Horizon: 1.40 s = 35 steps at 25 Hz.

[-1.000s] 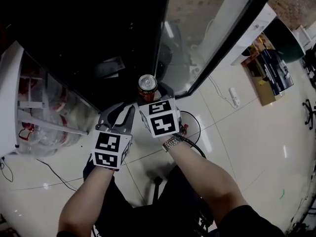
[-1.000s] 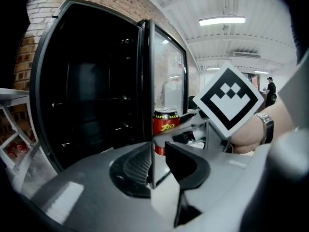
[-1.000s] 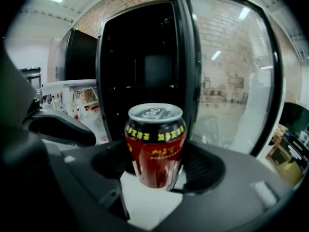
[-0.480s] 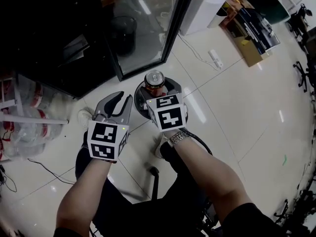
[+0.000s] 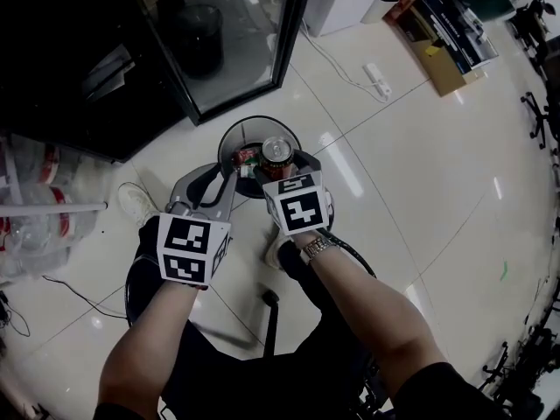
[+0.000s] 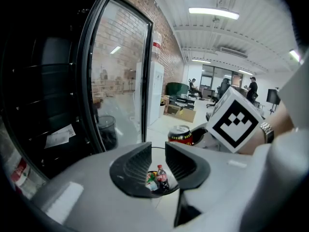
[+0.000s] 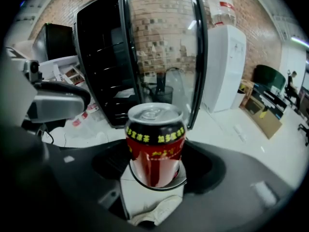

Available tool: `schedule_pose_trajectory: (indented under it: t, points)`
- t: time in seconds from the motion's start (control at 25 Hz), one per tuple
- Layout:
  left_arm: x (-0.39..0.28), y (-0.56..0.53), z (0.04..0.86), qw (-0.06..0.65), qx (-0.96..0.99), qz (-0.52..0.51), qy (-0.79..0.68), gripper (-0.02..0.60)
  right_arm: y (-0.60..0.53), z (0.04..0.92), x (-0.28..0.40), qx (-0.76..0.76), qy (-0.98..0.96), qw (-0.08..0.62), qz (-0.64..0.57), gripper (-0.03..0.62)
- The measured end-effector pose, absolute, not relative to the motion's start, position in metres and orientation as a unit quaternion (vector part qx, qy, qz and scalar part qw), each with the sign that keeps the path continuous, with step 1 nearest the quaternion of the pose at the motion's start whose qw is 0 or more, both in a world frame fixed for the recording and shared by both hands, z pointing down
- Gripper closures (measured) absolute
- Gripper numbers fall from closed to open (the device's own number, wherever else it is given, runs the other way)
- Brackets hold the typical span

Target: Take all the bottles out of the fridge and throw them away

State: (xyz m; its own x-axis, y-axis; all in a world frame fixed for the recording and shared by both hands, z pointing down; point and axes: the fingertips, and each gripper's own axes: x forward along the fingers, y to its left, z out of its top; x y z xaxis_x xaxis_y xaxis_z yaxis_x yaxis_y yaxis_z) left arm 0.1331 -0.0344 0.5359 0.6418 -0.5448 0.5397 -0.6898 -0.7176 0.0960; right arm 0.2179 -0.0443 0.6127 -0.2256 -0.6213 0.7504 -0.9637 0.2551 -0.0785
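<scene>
A red drink can with a silver top stands upright between the jaws of my right gripper, which is shut on it; the can fills the middle of the right gripper view. It hangs over the round black bin on the floor. Inside the bin lie a small cola bottle and a green-labelled one. My left gripper is just left of the can, open by a narrow gap with nothing in it. The fridge is black inside, with its glass door swung open.
A power strip and cable lie on the tiles beyond the bin. A cardboard box sits at the far right, a water dispenser behind the door. Clear bags of bottles lie at the left. A white shoe is on the floor.
Both grippers have swung away from the fridge and down. The can in the right gripper has moved from in front of the door to above the bin.
</scene>
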Motion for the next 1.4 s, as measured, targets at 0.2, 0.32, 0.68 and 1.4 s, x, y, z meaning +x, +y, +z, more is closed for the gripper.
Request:
schedule_pose_trajectory:
  t: [0.2, 0.32, 0.68, 1.4]
  points:
    - [0.131, -0.038, 0.55, 0.155, 0.889, 0.257, -0.345, 0.492, -0.047, 0.637, 0.209, 0.524, -0.736, 0.299, 0.306, 0.266]
    - [0.128, -0.039, 0.556, 0.155, 0.888, 0.262, -0.345, 0.492, -0.058, 0.636, 0.213, 0.534, -0.739, 0.285, 0.295, 0.266]
    - [0.117, -0.041, 0.544, 0.149, 0.886, 0.258, -0.355, 0.492, -0.062, 0.616, 0.213, 0.543, -0.741, 0.276, 0.284, 0.296]
    - [-0.025, -0.047, 0.332, 0.039, 0.863, 0.157, -0.479, 0.492, -0.087, 0.337, 0.035, 0.471, -0.868, 0.139, 0.08, 0.421]
